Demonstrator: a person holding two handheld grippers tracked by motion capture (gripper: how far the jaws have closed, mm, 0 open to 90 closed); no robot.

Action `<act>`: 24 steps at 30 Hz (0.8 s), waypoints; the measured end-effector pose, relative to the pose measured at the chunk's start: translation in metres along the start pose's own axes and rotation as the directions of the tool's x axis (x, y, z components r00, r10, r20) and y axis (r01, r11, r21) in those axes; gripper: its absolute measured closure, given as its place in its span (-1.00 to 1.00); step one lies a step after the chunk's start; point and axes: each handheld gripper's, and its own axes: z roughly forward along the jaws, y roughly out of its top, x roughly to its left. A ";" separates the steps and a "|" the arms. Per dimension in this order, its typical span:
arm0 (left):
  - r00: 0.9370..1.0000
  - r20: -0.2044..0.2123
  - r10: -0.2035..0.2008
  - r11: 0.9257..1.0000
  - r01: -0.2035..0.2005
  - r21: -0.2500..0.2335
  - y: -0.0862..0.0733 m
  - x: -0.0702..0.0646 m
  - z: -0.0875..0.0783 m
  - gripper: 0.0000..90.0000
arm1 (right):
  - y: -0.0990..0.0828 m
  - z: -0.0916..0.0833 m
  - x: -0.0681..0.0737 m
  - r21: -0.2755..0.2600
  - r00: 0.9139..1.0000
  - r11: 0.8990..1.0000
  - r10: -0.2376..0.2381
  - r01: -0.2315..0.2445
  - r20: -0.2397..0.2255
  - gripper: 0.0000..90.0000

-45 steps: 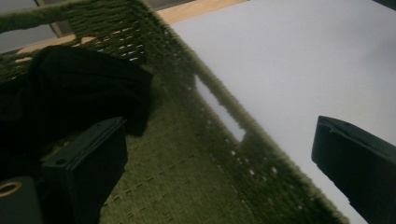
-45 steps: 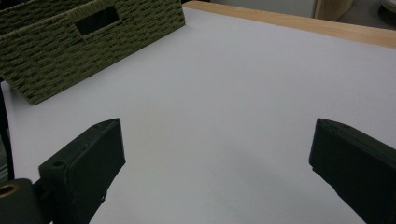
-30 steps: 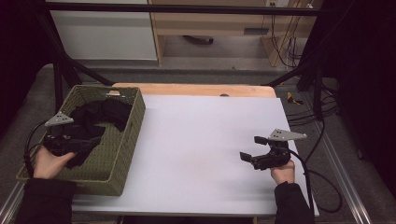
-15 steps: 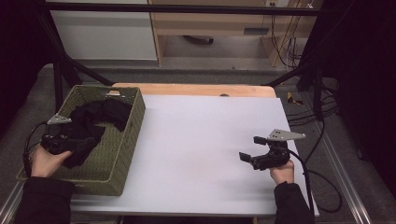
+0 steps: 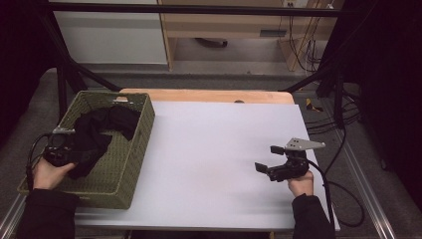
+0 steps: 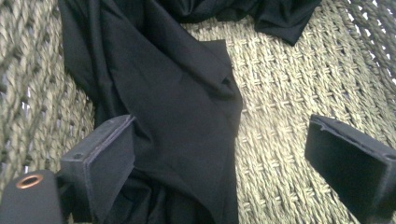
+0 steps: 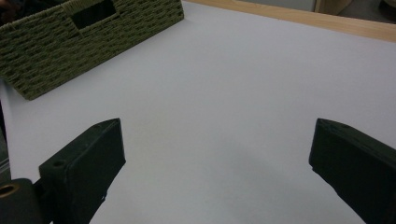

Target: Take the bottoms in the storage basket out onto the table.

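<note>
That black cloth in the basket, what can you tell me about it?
The black cloth is a soft, matte fabric, crumpled into folds inside the green woven basket at the table's left. Part lies on the basket's floor and part bunches toward the near end. The left hand-held gripper straddles a fold, jaws wide; one jaw lies against the fabric.

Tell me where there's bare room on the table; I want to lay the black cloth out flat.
The white tabletop is bare from the green woven basket across to the right gripper, and back to the wooden strip. The crowded spot is inside the basket, where the black cloth and the left gripper sit.
</note>
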 end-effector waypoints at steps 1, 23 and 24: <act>1.000 0.000 0.000 1.000 0.000 0.000 0.000 0.000 0.000 -0.81 | 0.000 0.000 0.000 0.000 1.000 1.000 0.000 0.000 0.000 -0.91; 0.998 -0.046 -0.049 0.995 0.053 0.090 -0.006 0.008 0.012 -0.50 | 0.000 0.001 0.000 0.007 1.000 1.000 -0.001 0.001 0.003 -0.91; 0.997 -0.049 -0.062 0.992 0.067 0.109 -0.008 0.008 0.014 -0.46 | 0.000 0.001 0.000 0.007 1.000 1.000 -0.001 0.001 0.003 -0.91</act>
